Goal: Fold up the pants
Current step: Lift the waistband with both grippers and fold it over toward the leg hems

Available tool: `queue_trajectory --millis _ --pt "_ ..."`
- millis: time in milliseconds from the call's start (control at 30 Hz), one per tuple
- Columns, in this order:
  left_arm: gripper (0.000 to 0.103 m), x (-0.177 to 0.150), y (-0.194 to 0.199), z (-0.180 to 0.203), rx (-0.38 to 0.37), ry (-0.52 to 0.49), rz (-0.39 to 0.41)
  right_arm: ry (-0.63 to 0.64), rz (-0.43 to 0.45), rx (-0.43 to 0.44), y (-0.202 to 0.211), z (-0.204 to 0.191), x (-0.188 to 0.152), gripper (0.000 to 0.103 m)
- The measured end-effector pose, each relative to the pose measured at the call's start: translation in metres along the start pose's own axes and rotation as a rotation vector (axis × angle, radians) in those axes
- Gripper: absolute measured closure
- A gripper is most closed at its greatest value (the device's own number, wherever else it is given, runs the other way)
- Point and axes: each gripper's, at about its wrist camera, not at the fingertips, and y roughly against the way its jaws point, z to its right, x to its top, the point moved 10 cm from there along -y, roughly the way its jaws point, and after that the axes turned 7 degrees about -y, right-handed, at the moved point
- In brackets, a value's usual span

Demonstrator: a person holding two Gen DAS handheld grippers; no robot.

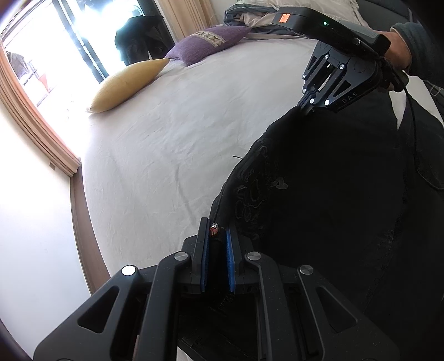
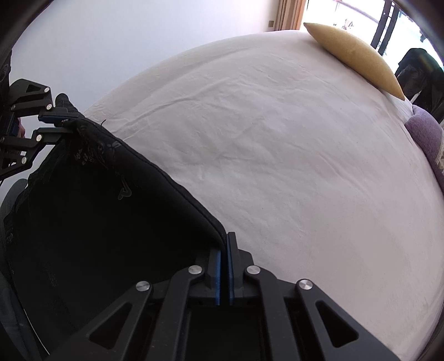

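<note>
The black pants (image 1: 319, 194) hang stretched between my two grippers above the bed. My left gripper (image 1: 217, 230) is shut on one top corner of the pants, next to a small metal button (image 1: 214, 228). My right gripper (image 1: 306, 109) shows at the upper right of the left wrist view, shut on the other top corner. In the right wrist view the right gripper (image 2: 224, 244) pinches the pants' edge (image 2: 111, 194), and the left gripper (image 2: 65, 122) holds the far corner at the left. The lower part of the pants is hidden.
A white bed sheet (image 1: 172, 144) spreads under the pants. A yellow cushion (image 1: 127, 83) and a purple cushion (image 1: 211, 41) lie at the far side. Rumpled bedding (image 1: 249, 16) sits beyond them. A wall and wooden bed edge (image 1: 83, 222) run along the left.
</note>
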Motion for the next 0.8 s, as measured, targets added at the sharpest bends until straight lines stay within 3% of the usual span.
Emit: queue_trajectory --millis 333,800 --pt "0.094 -0.005 0.035 0.016 -0.01 0.028 0.032 -0.142 0.065 0.027 0.028 -0.021 -0.019 0.1" --pt "0.094 -0.06 0.113 0.103 -0.1 -0.005 0.047 -0.159 0.1 0.095 0.076 -0.113 -0.1 0.099"
